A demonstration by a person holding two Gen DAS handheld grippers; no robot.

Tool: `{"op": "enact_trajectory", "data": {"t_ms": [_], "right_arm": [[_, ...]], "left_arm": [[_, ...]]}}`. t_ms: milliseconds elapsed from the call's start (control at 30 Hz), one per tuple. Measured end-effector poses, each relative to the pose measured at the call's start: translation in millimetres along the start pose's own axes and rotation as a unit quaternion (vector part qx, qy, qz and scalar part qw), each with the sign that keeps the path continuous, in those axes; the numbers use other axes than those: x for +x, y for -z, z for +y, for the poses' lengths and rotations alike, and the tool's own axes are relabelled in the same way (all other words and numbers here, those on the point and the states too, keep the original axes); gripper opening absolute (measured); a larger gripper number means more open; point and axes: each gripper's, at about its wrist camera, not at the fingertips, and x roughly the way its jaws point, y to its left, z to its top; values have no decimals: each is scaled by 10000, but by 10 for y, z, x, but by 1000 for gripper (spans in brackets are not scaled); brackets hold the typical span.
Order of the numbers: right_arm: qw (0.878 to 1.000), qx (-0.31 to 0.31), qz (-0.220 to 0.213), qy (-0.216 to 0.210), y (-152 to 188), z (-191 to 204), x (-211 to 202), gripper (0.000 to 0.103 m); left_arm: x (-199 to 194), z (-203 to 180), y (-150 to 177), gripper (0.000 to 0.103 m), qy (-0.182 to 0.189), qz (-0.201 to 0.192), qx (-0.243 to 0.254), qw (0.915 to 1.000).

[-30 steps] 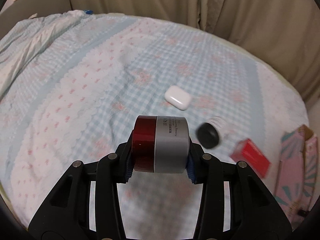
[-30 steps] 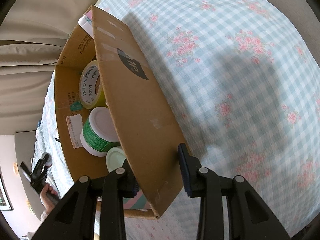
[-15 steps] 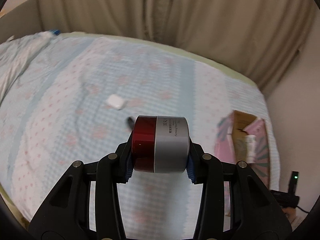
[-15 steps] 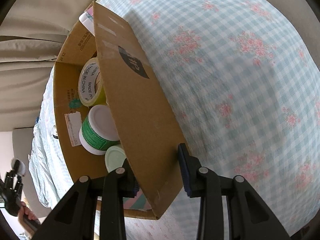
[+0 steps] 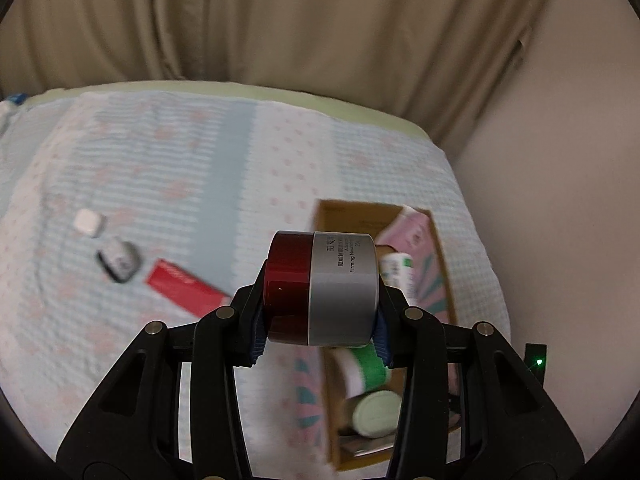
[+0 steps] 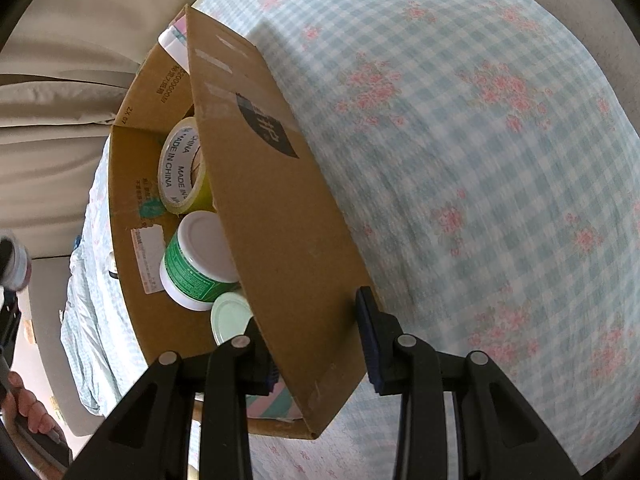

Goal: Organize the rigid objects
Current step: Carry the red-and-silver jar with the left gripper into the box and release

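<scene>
With the left gripper [image 5: 320,320] clamped end to end on the red-and-silver jar [image 5: 324,288], its blue-padded fingers [image 5: 258,336] pressing the red cap on one side and the silver base on the other, the step in hand looks like carrying the jar to the cardboard box [image 5: 440,264] and dropping it in. The jar hangs at the centre of the left wrist view, above the bed [image 5: 160,168], with the box showing behind it to the lower right. A good release probably means bringing the jar over the open space of the box before letting go, low enough that it does not bounce off the green-labelled tub [image 6: 192,264] or the pale green lid [image 6: 230,316] already inside.

The right gripper [image 6: 316,340] pinches the near box wall narrowly between its fingers [image 6: 366,320], steadying it; the tape roll [image 6: 180,168] sits further in, at upper left of that view. Keeping that hold firm should stop the box sliding on the soft bedding.

Left on the bed at the left of the left wrist view are a white earbud case [image 5: 86,222], a small dark-capped bottle [image 5: 118,260] and a red carton [image 5: 184,286], each apart from the others.
</scene>
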Motion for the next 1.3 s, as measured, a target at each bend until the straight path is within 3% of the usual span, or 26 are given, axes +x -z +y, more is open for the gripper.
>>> {"op": "enact_trajectory", "data": {"t_ms": [233,500,767,833,867,900,1300], "right_arm": [[10000,-40,17,-13,-2,2,0,31],[10000,-87,10,-27,5,1,-3,31],[9999,-91,55,-38,-4,2,8,31],[9999,-115,72,-39,-13,5,10,31],[9999,-125,78,-45,-19,3,10,31],[9999,-138,85,-50,-22,2,11,31],[9998,-117,116,-81,-52,-10,33,31]], "left_arm": [[555,-419,97,38,113,357,251,9990],[1213,-547,275,38,11,756,517,9958],[1452,-592,298,38,-84,950,624,9935],[1484,-605,276,44,-105,1060,629,9923],[1491,-606,258,66,-44,1125,621,9917],[1490,-615,242,103,-20,1151,607,9915],[1448,-508,154,103,22,1276,671,9896]]}}
